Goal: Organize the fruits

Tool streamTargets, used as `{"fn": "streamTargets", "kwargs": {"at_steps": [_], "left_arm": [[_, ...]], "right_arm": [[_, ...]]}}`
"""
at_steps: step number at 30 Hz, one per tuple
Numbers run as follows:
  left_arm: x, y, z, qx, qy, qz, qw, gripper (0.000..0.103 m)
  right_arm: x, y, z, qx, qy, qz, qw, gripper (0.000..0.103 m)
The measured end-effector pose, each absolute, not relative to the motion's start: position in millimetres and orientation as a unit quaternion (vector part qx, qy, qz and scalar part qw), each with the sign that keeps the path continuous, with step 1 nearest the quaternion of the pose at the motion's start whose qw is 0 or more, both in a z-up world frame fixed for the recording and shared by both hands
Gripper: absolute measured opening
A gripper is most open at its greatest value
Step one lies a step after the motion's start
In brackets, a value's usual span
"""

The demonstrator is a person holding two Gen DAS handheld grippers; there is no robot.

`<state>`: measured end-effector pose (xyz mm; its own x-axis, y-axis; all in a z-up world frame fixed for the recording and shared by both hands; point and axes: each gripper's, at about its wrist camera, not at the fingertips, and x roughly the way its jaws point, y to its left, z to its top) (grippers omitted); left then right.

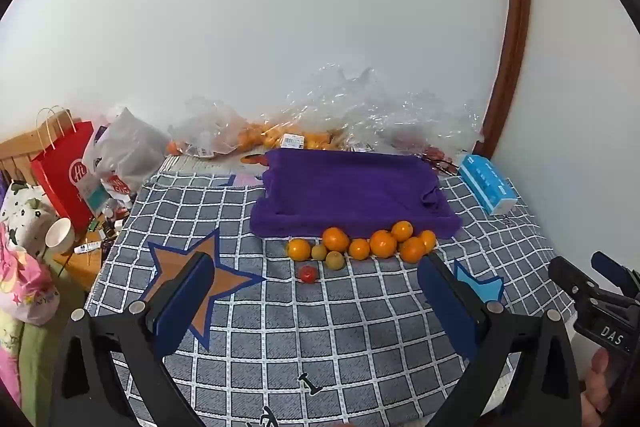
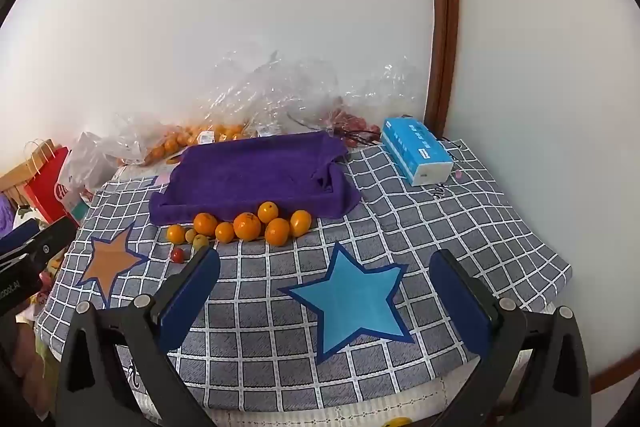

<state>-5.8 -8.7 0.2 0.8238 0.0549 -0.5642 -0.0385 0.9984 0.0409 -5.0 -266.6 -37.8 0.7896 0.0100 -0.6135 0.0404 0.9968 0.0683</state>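
Several oranges [image 1: 382,243] [image 2: 247,225] lie in a row on the checked cloth, against the front edge of a purple towel-lined tray [image 1: 352,189] [image 2: 248,175]. Two small greenish fruits [image 1: 335,259] [image 2: 199,241] and a red cherry tomato [image 1: 307,273] [image 2: 177,254] sit just in front of them. My left gripper [image 1: 316,275] is open and empty, short of the fruit. My right gripper [image 2: 324,267] is open and empty too, over a blue star patch [image 2: 352,301]. The other gripper's body shows at each view's edge [image 1: 600,303] [image 2: 28,259].
Clear plastic bags with more oranges [image 1: 272,137] [image 2: 188,139] and red fruit [image 2: 352,123] lie against the wall behind the tray. A blue tissue pack [image 1: 488,187] [image 2: 416,157] is at the back right. A red paper bag [image 1: 66,171] and clutter stand off the table's left edge.
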Motion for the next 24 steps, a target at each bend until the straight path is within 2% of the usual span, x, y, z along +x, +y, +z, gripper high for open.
{"fn": "streamTargets", "kwargs": {"at_steps": [2,4,9,24], "left_arm": [[-15.3,-33.3,-3.3,0.035,0.288,0.034,0.956,0.103],[-5.4,-24.2,-3.6,0.005,0.318,0.019,0.948,0.102],[1.9,7.9,-1.3,-0.04,0.322,0.001,0.946,0.102],[-3.8,5.3,4.4,-0.031,0.314,0.003,0.949,0.102]], "right_arm": [[-5.2,-266.1,-37.2,0.037,0.322,-0.009,0.946,0.103],[-5.7,-265.5,-36.2,0.036,0.322,-0.008,0.946,0.103],[-9.4,-259.6,-35.9,0.031,0.322,-0.006,0.946,0.103],[-11.2,-262.9,-25.6,0.036,0.318,-0.001,0.947,0.103]]}}
